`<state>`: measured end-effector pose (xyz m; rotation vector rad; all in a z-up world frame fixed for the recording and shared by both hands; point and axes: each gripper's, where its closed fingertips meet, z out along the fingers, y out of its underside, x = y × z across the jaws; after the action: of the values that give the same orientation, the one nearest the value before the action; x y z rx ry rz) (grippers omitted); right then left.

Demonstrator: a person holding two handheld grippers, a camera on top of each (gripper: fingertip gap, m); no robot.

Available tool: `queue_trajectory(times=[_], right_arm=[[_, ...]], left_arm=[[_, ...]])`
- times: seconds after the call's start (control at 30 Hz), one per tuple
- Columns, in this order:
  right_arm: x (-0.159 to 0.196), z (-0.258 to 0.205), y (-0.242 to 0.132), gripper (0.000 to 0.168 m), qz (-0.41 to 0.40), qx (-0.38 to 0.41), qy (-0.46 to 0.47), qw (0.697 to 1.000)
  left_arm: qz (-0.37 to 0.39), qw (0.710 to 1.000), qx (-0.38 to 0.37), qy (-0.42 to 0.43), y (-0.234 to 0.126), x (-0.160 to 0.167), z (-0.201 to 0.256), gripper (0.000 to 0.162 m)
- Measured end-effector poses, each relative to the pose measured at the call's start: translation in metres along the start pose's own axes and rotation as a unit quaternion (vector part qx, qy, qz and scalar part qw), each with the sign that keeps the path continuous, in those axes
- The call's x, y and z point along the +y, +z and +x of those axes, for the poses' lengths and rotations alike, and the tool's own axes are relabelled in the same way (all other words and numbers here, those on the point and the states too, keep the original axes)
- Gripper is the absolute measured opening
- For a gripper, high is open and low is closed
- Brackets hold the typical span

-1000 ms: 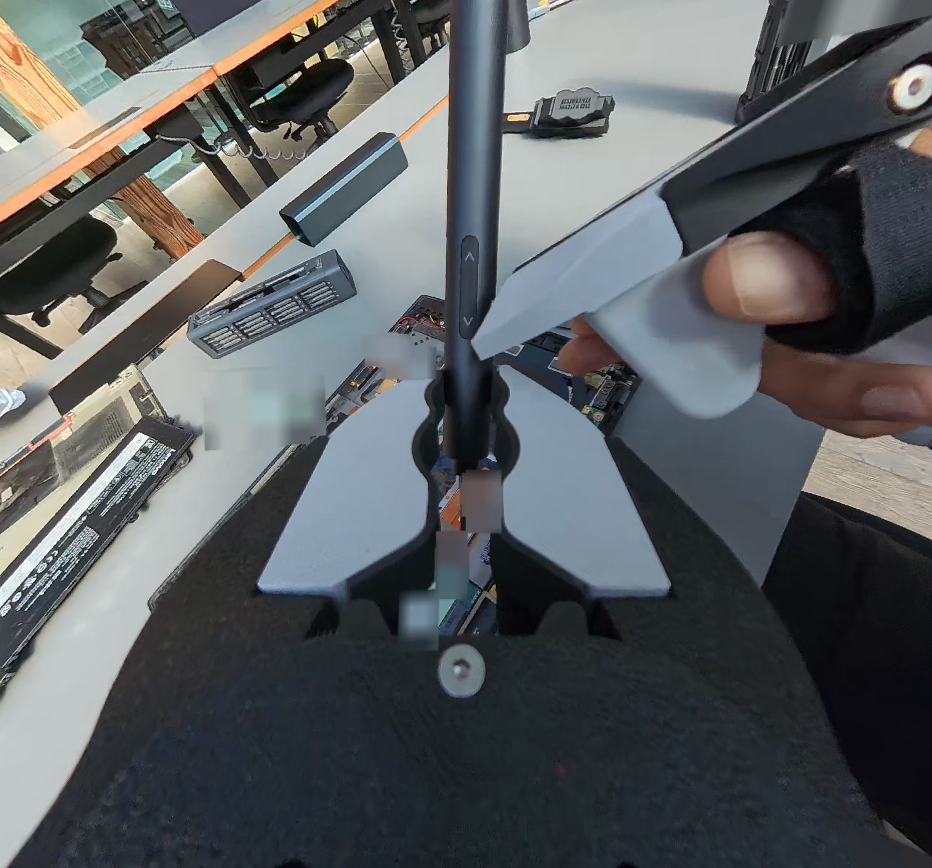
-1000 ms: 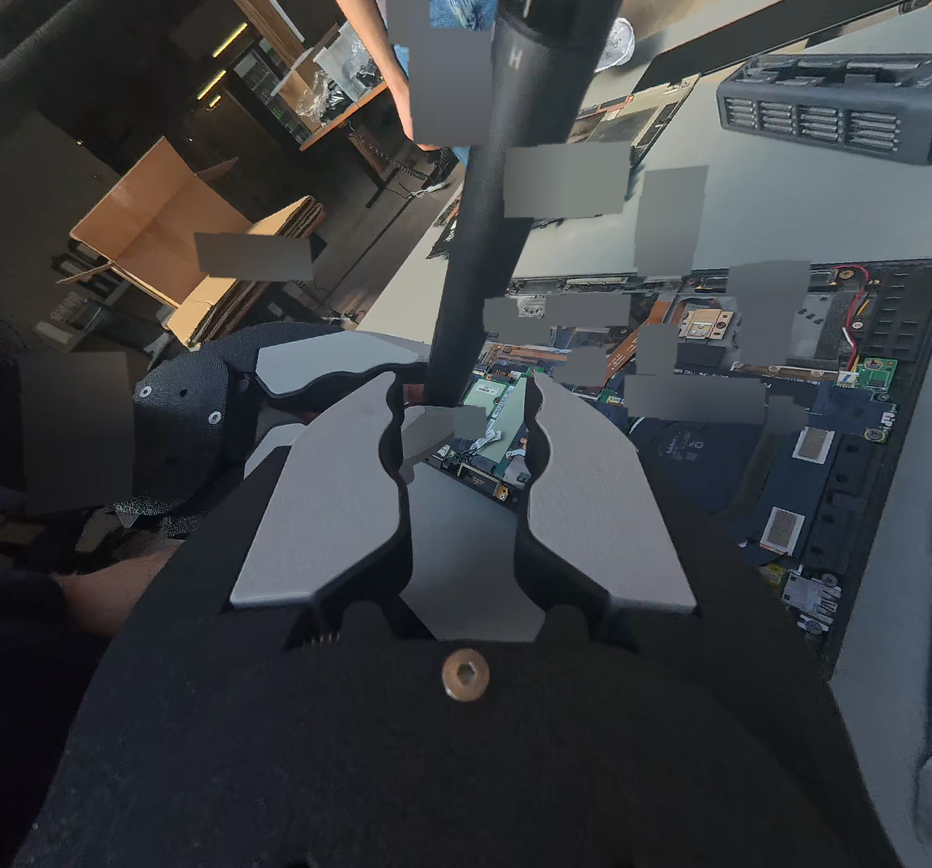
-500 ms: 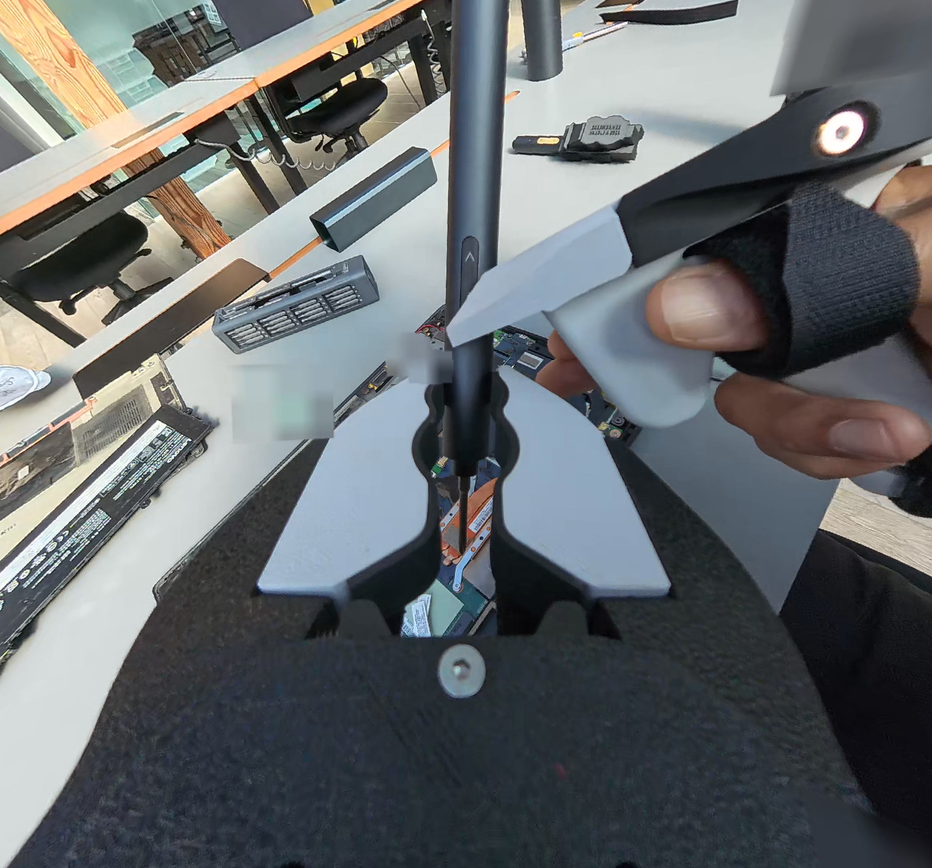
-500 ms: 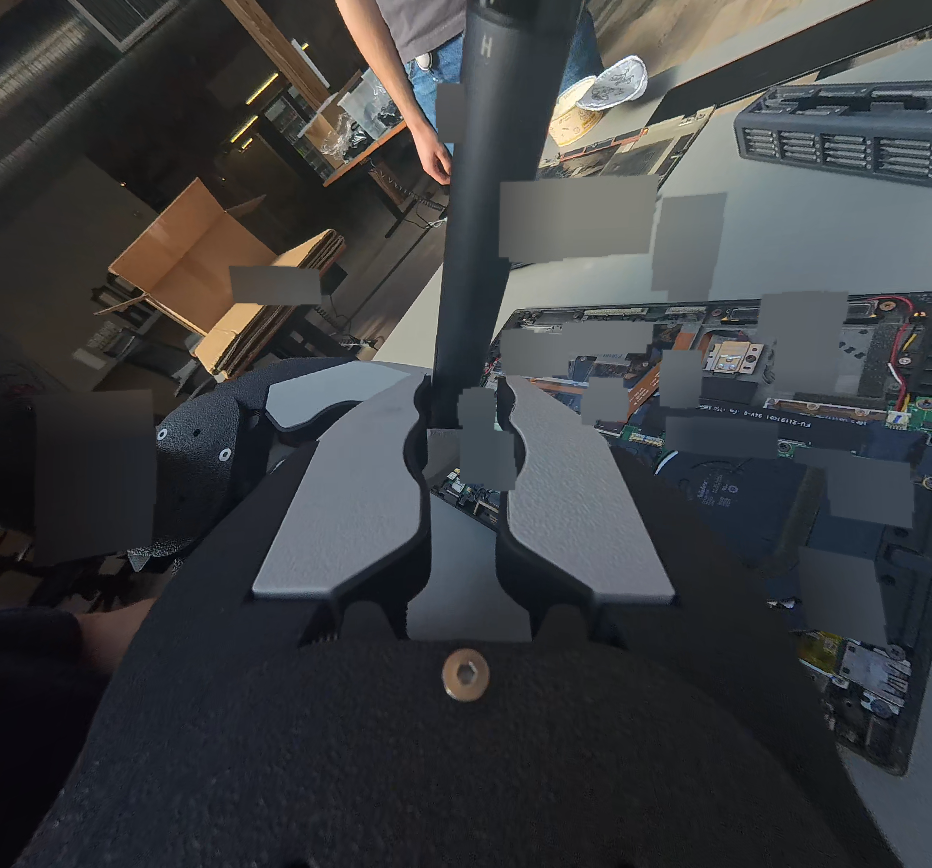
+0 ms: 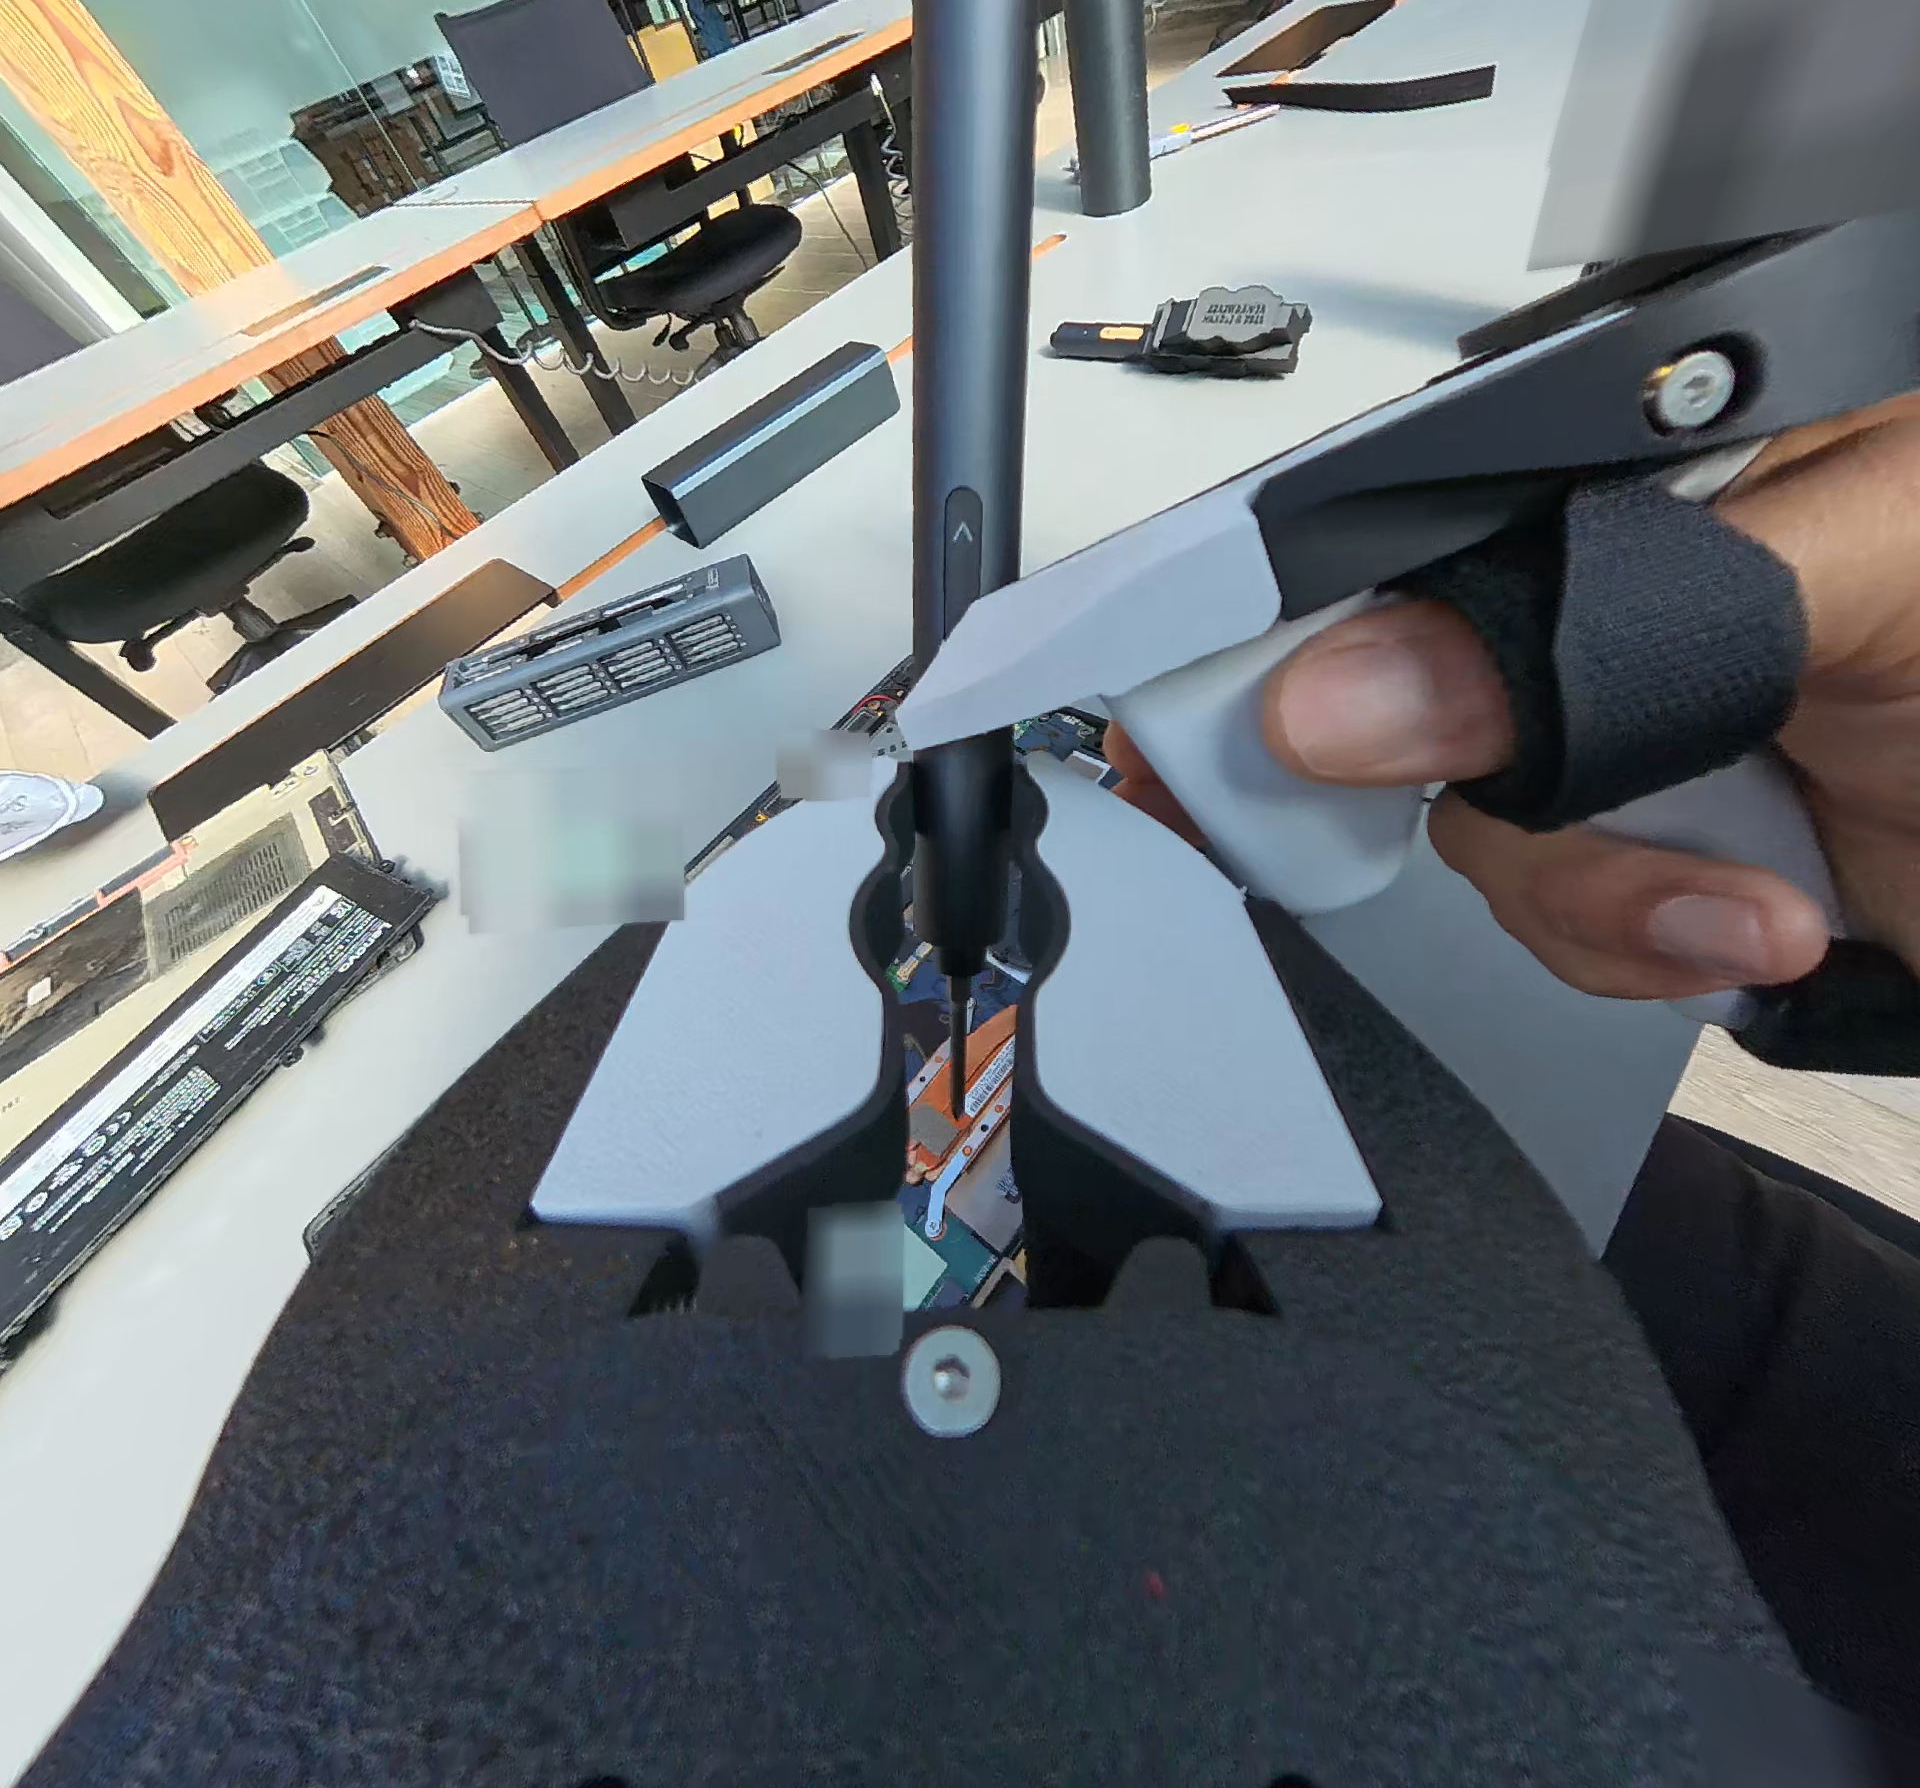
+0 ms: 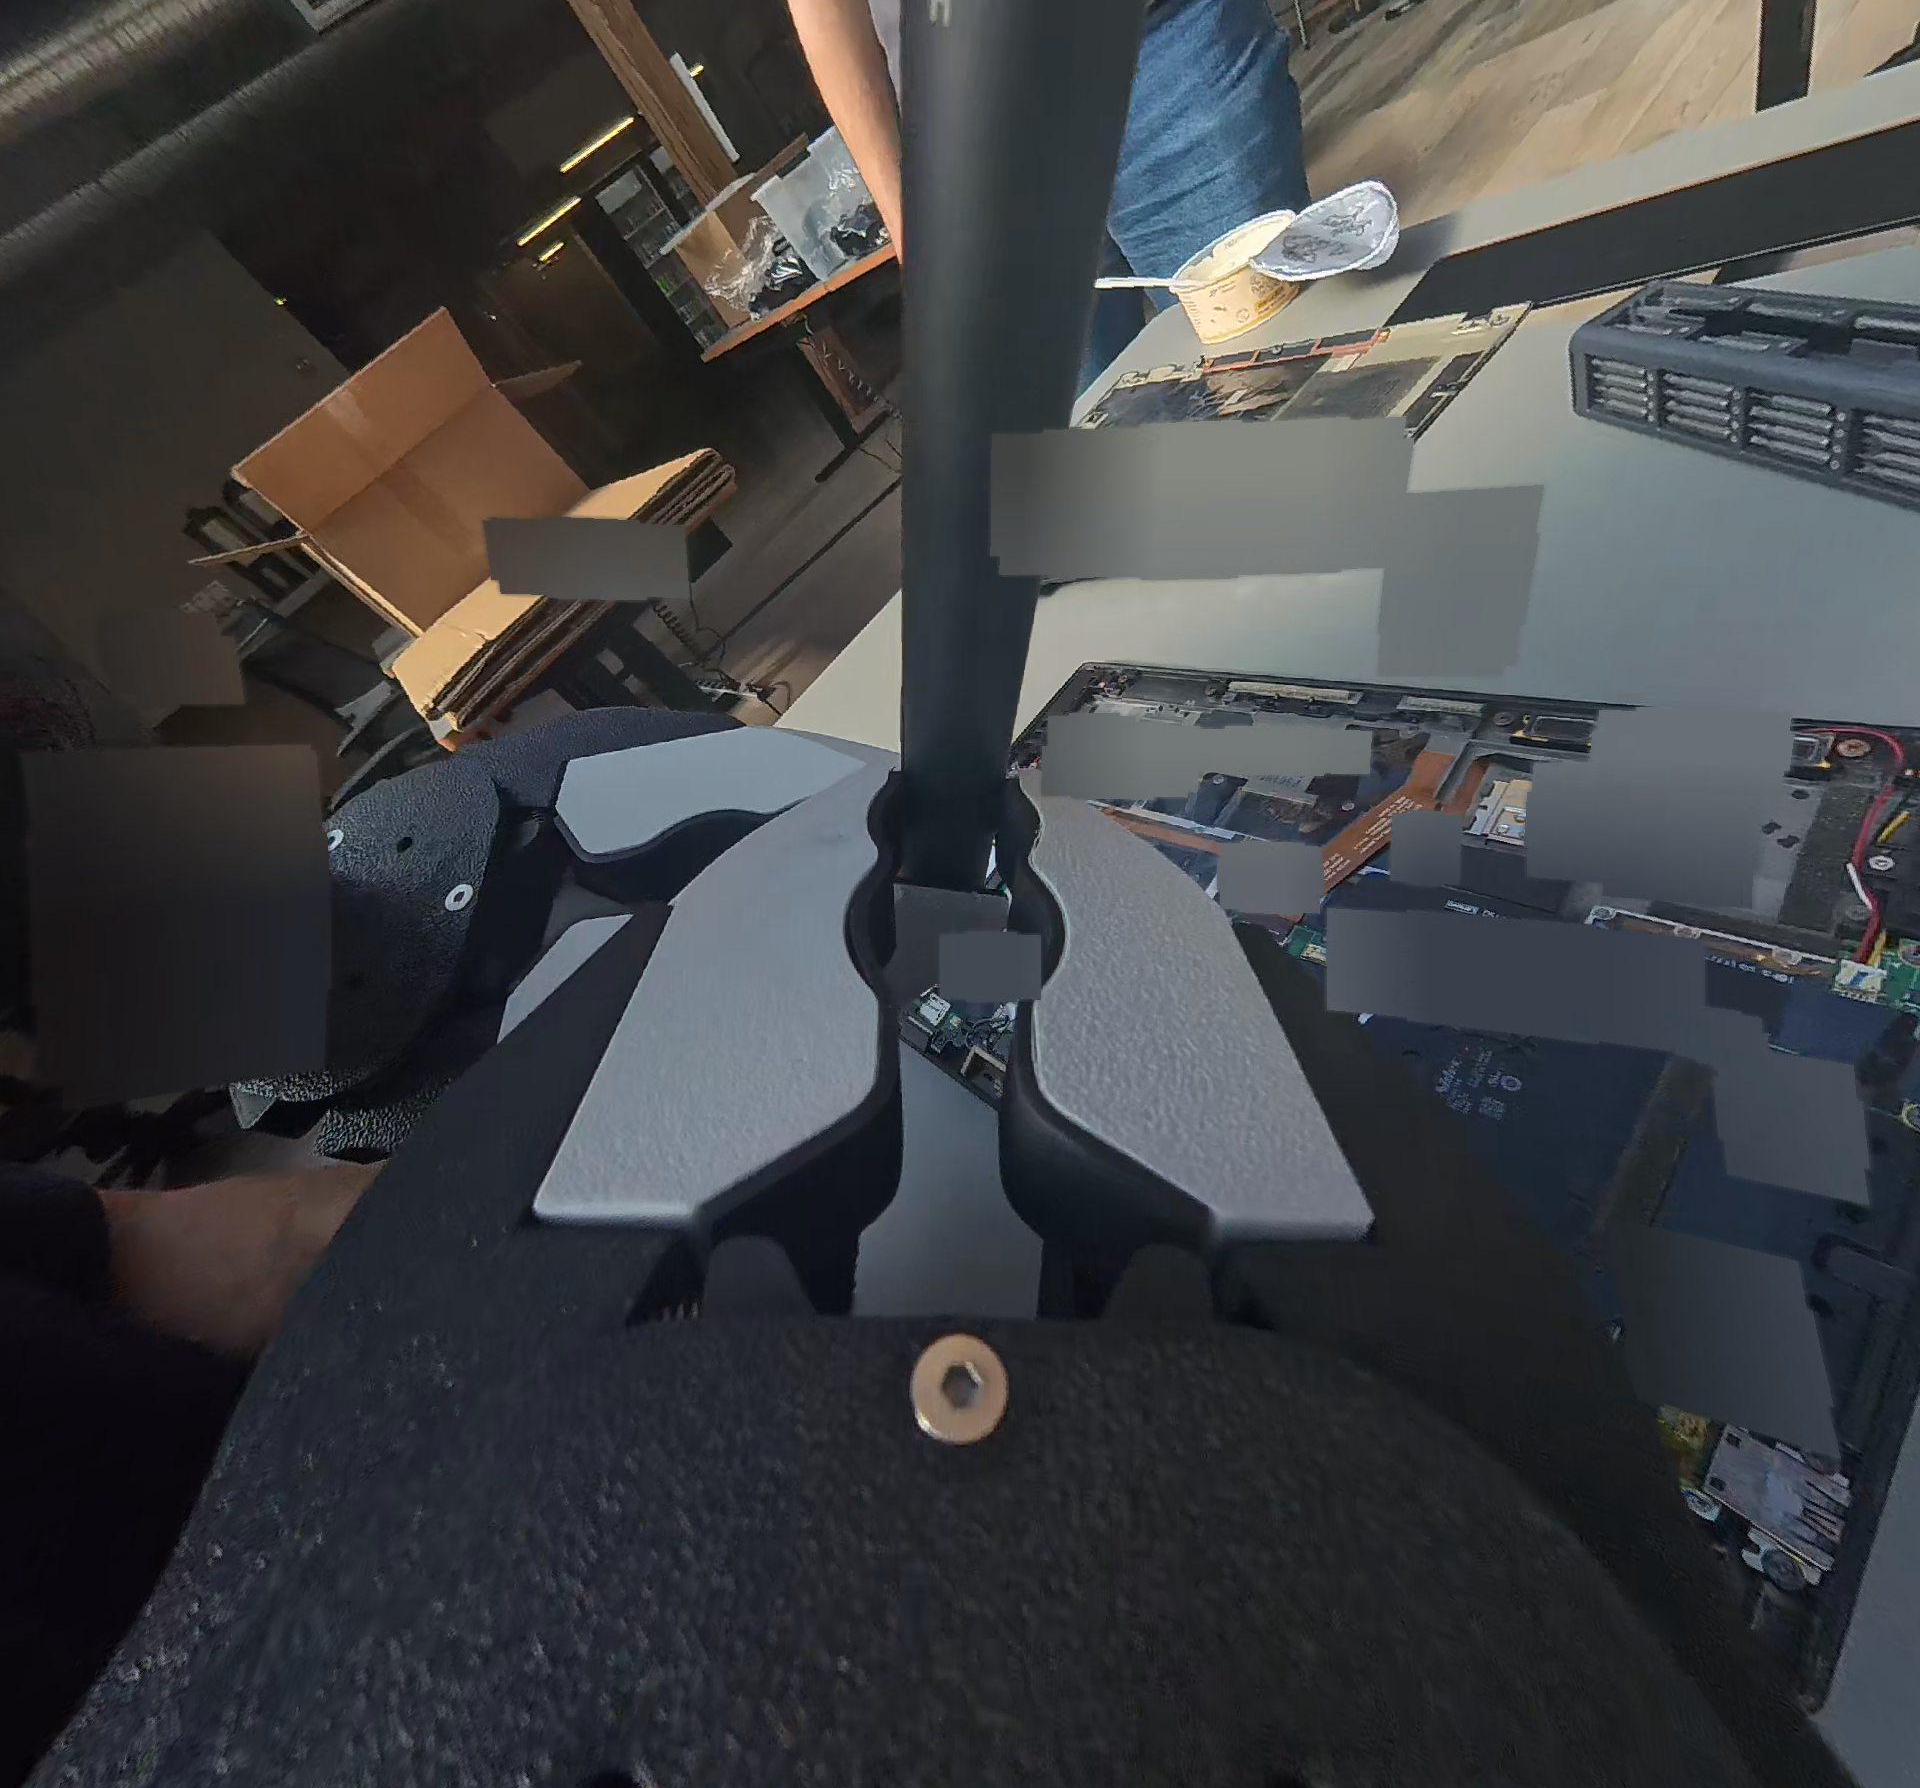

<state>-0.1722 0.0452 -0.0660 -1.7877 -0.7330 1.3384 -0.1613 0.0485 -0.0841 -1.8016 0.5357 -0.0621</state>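
A dark grey pen-shaped electric screwdriver (image 5: 971,284) stands upright over an opened laptop (image 5: 966,1177). My left gripper (image 5: 956,803) is shut on the screwdriver's narrow lower end. Its thin bit points down above a copper heat pipe (image 5: 940,1084). The right gripper's grey finger (image 5: 1091,637) presses the barrel just below the button, held by a hand in a black strap. In the right wrist view my right gripper (image 6: 954,834) is shut around the screwdriver's barrel (image 6: 987,388). The laptop's board (image 6: 1475,1094) lies to the right. The left gripper (image 6: 665,793) shows at the left.
On the grey table are a grey bit case (image 5: 613,658), its empty sleeve (image 5: 769,439), a laptop battery (image 5: 187,1042), a black tool (image 5: 1226,336) and a dark cylinder (image 5: 1107,55). A yoghurt cup (image 6: 1247,284) stands far off. A person (image 6: 1205,107) stands beyond the table. Less than 4 cm separates the two grippers' tips.
My right gripper has closed from open onto the screwdriver's barrel. The screwdriver sits higher in the left gripper, so its bit now shows between the fingers.
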Motion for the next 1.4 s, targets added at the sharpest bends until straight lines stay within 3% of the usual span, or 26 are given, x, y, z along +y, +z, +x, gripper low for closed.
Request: queue_trajectory(times=[0.3,0.6,1.03,1.4], right_arm=[[-0.002,-0.002,0.001,0.016,0.016,-0.061,0.093,0.994],[-0.005,-0.003,0.003,0.017,0.012,-0.058,0.075,0.995],[-0.008,-0.006,-0.001,0.017,0.029,-0.102,0.174,0.979],[-0.007,-0.004,0.001,0.017,0.031,-0.093,0.180,0.979]], left_arm=[[0.015,0.999,-0.012,0.039,-0.004,-0.004,-0.003,0.017],[0.017,1.000,0.001,0.026,-0.004,-0.005,-0.006,0.017],[0.029,0.998,-0.011,0.052,-0.008,-0.010,-0.005,0.017],[0.027,0.998,-0.015,0.052,-0.008,-0.008,-0.005,0.017]])
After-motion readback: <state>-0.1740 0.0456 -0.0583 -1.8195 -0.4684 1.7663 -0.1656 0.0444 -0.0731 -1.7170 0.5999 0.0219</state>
